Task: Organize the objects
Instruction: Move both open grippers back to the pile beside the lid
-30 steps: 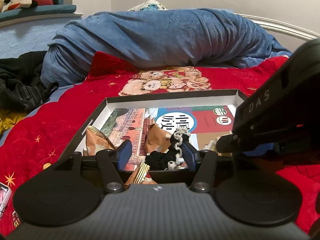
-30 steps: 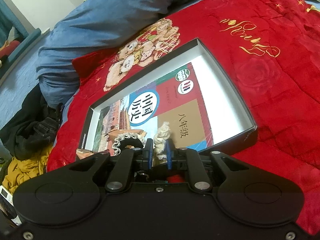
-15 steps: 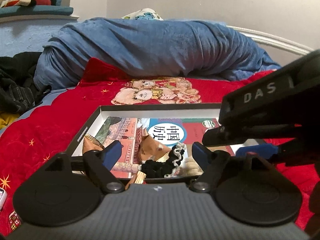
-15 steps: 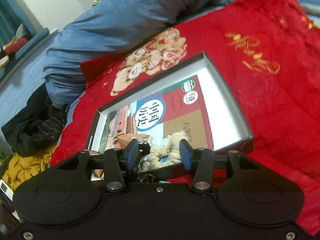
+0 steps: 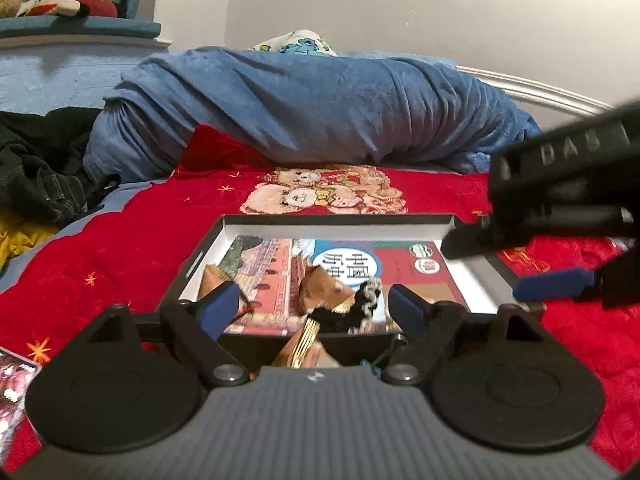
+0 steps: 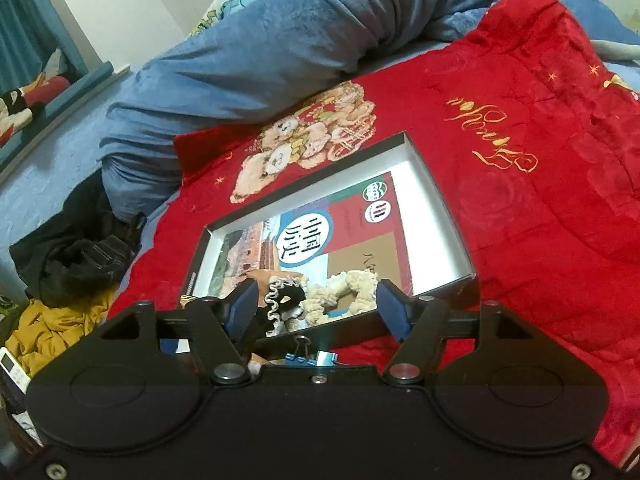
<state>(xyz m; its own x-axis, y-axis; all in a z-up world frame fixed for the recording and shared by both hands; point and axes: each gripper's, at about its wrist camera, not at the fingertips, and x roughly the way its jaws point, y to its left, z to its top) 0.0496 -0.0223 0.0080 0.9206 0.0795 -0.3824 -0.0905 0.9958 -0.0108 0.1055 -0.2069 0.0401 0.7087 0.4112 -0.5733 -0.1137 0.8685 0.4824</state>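
Red bedding [image 6: 540,208] covers the bed, with a rolled blue blanket [image 5: 312,112] beyond and dark clothes [image 6: 76,256] off to the left. Just ahead of both hand-held grippers lies a shallow box [image 6: 440,200] holding a textbook [image 6: 320,232]. The left hand-held gripper [image 5: 314,304] is spread wide, empty, over a black scrunchie [image 5: 352,312] and snack packets [image 5: 324,288]. The right hand-held gripper [image 6: 316,304], also released, frames a cream scrunchie [image 6: 348,292] resting in the box; a blue binder clip [image 6: 316,358] sits beneath it.

Black scrunchie [image 6: 286,300] and cream scrunchie [image 6: 348,290] lie touching inside the box [image 6: 440,208]
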